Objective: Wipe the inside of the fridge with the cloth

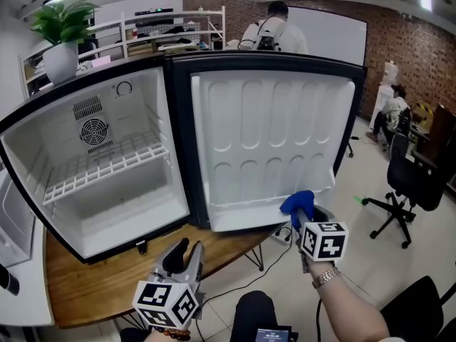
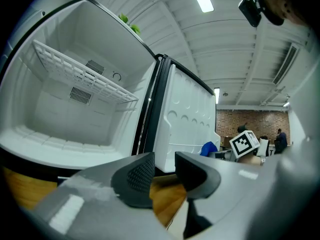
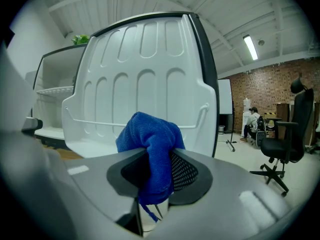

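Head view: the fridge [image 1: 43,148] stood on the wooden table [image 1: 85,291] with its door [image 1: 271,141] swung wide, exposing every surface; I held the right gripper [image 1: 302,212] near the door's lower right corner, the blue cloth [image 1: 296,201] bunched at its tip, presumably to start on the door liner; the left gripper [image 1: 184,251] waited over the table's front edge, clear of the work. Left gripper view: jaws apart, nothing between them. Right gripper view: jaws clenched on the cloth, wadded into a wiping pad; I judged it short of the liner.
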